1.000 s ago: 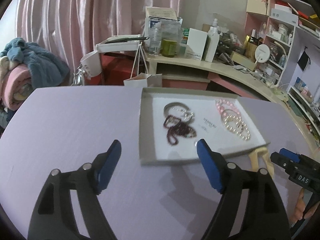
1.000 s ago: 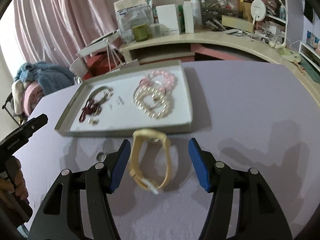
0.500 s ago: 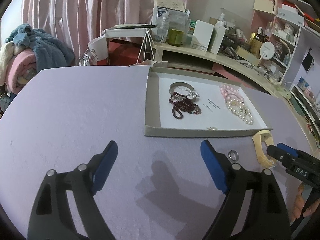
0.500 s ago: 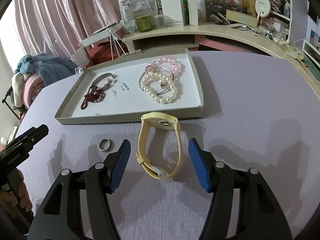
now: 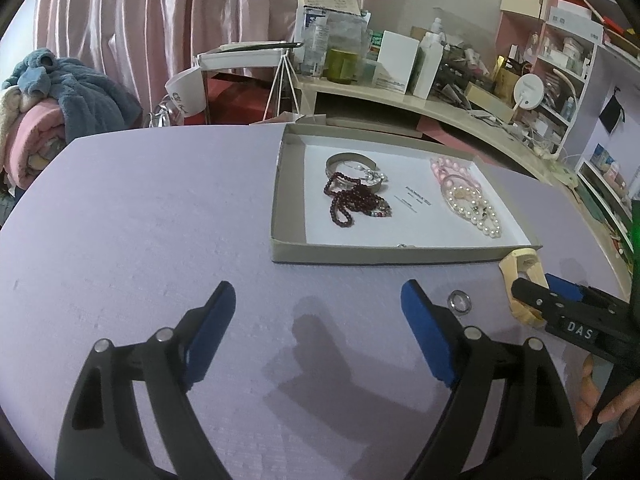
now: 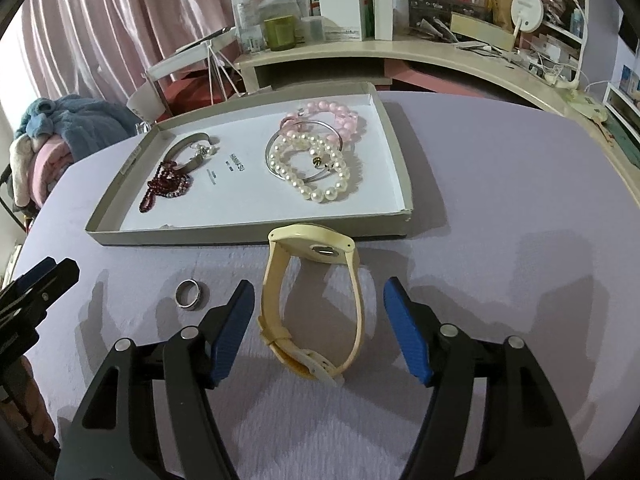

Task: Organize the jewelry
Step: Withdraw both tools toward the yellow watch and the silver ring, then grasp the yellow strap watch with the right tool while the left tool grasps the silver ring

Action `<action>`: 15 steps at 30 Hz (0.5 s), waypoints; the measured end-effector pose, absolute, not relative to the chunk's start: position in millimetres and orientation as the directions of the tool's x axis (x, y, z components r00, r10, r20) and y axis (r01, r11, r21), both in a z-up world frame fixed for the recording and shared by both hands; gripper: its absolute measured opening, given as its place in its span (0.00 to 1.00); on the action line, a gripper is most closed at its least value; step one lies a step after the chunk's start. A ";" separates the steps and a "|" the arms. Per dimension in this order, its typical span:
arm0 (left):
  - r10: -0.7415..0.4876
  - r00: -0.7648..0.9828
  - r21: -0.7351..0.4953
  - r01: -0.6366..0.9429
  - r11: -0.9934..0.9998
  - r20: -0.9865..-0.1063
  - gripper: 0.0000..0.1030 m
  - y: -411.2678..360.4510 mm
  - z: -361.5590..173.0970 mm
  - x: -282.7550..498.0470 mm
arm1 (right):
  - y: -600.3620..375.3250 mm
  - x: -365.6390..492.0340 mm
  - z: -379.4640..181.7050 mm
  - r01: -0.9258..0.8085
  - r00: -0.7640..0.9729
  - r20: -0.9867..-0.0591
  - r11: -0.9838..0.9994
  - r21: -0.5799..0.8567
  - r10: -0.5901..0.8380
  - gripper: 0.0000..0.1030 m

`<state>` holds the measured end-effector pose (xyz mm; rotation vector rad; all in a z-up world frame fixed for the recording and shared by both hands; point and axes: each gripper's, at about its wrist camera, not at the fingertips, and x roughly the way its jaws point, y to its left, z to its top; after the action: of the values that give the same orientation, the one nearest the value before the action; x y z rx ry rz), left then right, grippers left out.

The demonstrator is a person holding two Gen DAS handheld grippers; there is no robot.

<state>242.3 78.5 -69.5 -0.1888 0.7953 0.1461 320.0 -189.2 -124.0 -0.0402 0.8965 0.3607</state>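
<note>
A cream watch [image 6: 316,304] is seen standing on its strap on the bench [image 6: 500,208], just outside the near wall of the tray [image 6: 248,236], with a ring [image 6: 188,294] lying beside it toward the left. The right hand-held gripper [image 6: 320,328] is held around the watch with its jaws opening; the strap sits between them, untouched by either pad. The left hand-held gripper [image 5: 318,332] is spread wide over bare bench, nothing between its fingers, with the ring [image 5: 460,302] just off its right finger. Bracelets [image 6: 316,160] and a dark bead strand [image 6: 164,184] are already laid in the tray.

A slip is likely if the curved strap is pinched off-centre: the watch could be tipped or squirted out. The ring could be knocked away by a careless sweep, and the tray nudged if the watch is pushed forward.
</note>
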 end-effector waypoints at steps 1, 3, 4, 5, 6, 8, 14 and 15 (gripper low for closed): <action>0.057 0.691 -0.113 -0.199 0.974 -0.721 0.82 77.7 -69.6 242.6 | -188.5 320.4 -124.6 -0.325 0.567 -0.771 0.939 0.112 0.289 0.66; 0.053 0.691 -0.113 -0.192 0.975 -0.721 0.82 76.4 -69.7 242.8 | -187.6 321.3 -125.9 -0.326 0.565 -0.774 0.939 0.109 0.286 0.66; 0.051 0.691 -0.113 -0.190 0.975 -0.721 0.82 75.7 -69.7 242.9 | -187.6 321.5 -126.5 -0.325 0.562 -0.776 0.939 0.110 0.286 0.67; 0.050 0.691 -0.113 -0.189 0.976 -0.721 0.82 75.1 -69.9 243.1 | -188.2 321.4 -127.1 -0.325 0.561 -0.777 0.939 0.111 0.286 0.66; 0.048 0.691 -0.113 -0.186 0.976 -0.721 0.82 74.4 -70.3 243.4 | -187.7 321.7 -127.7 -0.325 0.560 -0.778 0.940 0.110 0.284 0.66; 0.044 0.690 -0.113 -0.182 0.977 -0.723 0.82 72.9 -70.6 244.0 | -187.3 322.8 -128.9 -0.324 0.558 -0.781 0.940 0.107 0.281 0.66; 0.013 0.685 -0.121 -0.147 0.982 -0.728 0.82 64.6 -72.1 249.1 | -184.2 323.1 -128.7 -0.355 0.555 -0.775 0.929 0.108 0.302 0.40; -0.001 0.683 -0.127 -0.135 0.983 -0.731 0.82 61.7 -72.9 251.0 | -184.9 322.0 -127.3 -0.352 0.556 -0.773 0.929 0.113 0.305 0.39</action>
<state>251.0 61.7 -72.9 -0.1757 0.8173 0.0756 322.0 -184.9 -127.3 -0.0566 0.9016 0.3877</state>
